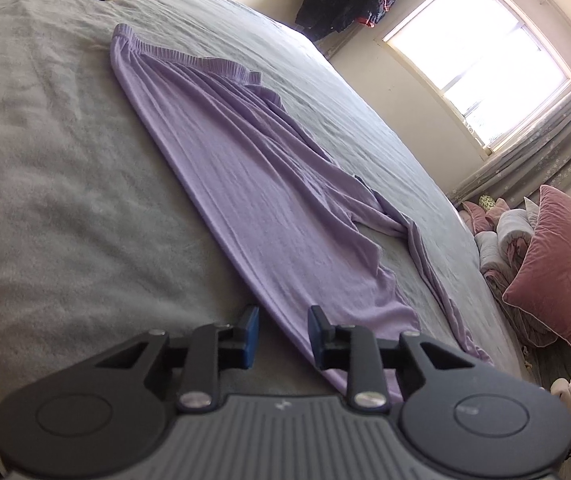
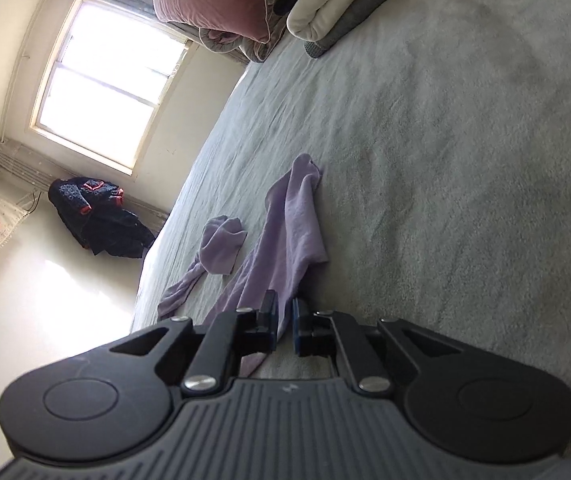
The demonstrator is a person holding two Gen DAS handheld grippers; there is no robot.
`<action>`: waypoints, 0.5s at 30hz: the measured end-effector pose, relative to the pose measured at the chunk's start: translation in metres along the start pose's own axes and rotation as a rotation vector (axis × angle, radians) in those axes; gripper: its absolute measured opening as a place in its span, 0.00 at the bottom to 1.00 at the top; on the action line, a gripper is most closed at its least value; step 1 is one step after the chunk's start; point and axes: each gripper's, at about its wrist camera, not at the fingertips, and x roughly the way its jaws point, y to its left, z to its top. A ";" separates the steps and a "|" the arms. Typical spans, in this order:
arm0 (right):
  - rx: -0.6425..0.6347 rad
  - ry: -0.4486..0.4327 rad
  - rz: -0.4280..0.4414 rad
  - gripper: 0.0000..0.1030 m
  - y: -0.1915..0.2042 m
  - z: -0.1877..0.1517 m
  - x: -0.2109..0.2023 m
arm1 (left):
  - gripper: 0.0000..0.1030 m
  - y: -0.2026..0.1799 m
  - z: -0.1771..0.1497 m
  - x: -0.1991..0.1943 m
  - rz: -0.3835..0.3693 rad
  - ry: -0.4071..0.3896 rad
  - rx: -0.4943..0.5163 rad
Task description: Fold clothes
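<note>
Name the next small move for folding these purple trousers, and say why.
Probably lift both ends together and carry them toward the waistband. The right hand-held gripper looks nearly closed on a trouser leg; the left hand-held gripper has the other hem between its jaws, a gap showing, so close it first.

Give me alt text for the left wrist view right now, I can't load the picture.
A pair of lilac trousers lies stretched out on a grey bedspread, waistband at the far end. The left gripper sits at the near leg's edge, fabric between its blue-padded fingers, which show a gap. A bright window and pink cushion are to the right.
</note>
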 end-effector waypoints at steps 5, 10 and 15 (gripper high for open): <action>0.044 -0.038 0.008 0.11 0.002 0.000 -0.002 | 0.09 0.005 0.001 0.005 -0.006 0.007 -0.046; 0.074 -0.075 0.018 0.16 0.002 -0.002 -0.008 | 0.06 0.005 0.002 0.007 -0.002 0.007 -0.053; 0.053 -0.102 -0.015 0.08 0.008 -0.005 -0.003 | 0.01 0.004 0.003 0.009 0.010 0.012 -0.053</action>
